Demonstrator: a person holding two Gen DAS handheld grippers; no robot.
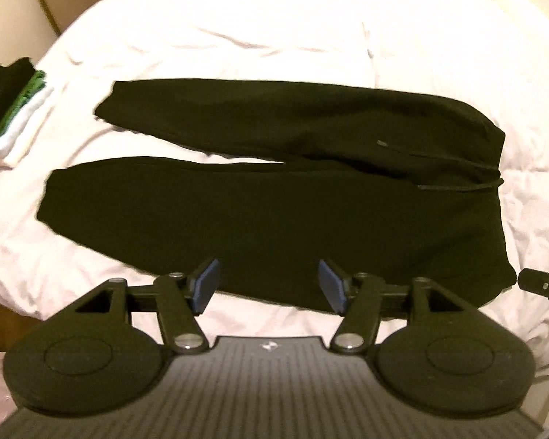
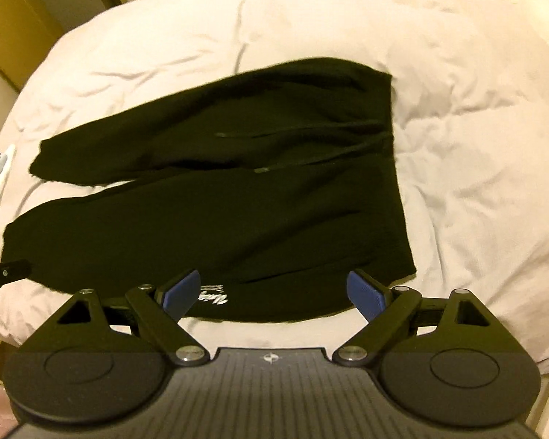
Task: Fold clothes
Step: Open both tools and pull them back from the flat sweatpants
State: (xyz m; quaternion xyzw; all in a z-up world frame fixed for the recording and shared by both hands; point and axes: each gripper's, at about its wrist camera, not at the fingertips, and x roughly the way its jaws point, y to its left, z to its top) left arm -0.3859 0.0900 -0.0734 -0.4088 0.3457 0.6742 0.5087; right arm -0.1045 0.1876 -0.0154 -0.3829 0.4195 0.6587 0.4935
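While the black trousers (image 1: 274, 201) lie spread flat on the bed (image 1: 238, 29) just ahead of me, both my left claw (image 1: 269, 285) and right claw (image 2: 272, 292) hang open, empty; I should pinch the near edge evenly to fold leg over leg.

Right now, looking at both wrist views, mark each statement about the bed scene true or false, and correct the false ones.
1. The black sweatpants lie spread flat on the white duvet. True.
2. The left gripper is clamped on the fabric. False: its jaws stand open, holding nothing.
3. A stack of folded clothes sits beyond the leg cuffs. True.
4. The two legs are already folded onto each other. False: they lie side by side with duvet showing between them.
5. The right gripper is open, near the edge with the white lettering. True.
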